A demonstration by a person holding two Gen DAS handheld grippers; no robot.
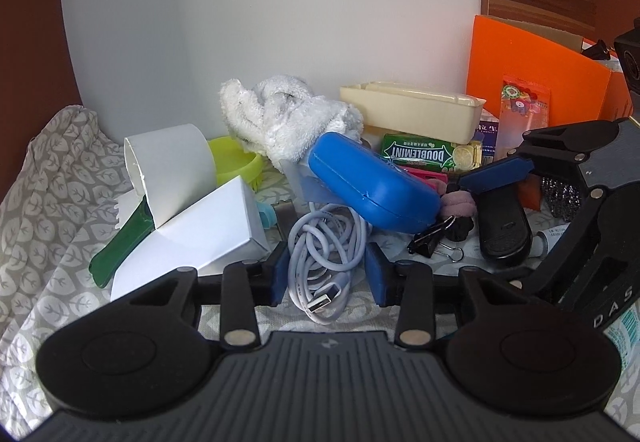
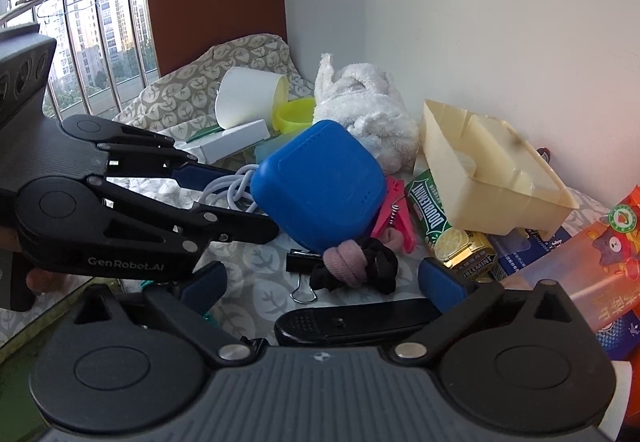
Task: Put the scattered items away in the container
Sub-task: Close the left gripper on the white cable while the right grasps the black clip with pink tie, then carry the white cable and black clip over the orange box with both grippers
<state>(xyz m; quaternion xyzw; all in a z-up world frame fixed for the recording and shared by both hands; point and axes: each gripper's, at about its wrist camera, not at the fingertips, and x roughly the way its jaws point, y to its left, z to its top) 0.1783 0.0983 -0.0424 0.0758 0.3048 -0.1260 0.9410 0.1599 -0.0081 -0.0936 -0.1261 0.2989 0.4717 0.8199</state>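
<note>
A coiled white USB cable (image 1: 324,262) lies on the leaf-patterned cloth, and my left gripper (image 1: 329,276) is shut on it, its blue pads (image 1: 280,274) against both sides of the coil. From the right wrist view, that left gripper (image 2: 248,198) reaches in from the left beside a blue case (image 2: 320,186). My right gripper (image 2: 324,282) stands wide open. A flat black item (image 2: 352,322) lies loose between its pads, with pink and black hair ties (image 2: 352,266) just beyond. A cream tray (image 2: 500,170) leans tilted on other items at the right.
An orange box (image 1: 536,70) stands at the back right against the wall. A white towel (image 1: 288,118), gum pack (image 1: 420,154), white cup (image 1: 172,166), white carton (image 1: 208,230), lime bowl (image 1: 236,162), binder clip (image 2: 300,262) and pink clothespin (image 2: 392,210) crowd the cloth.
</note>
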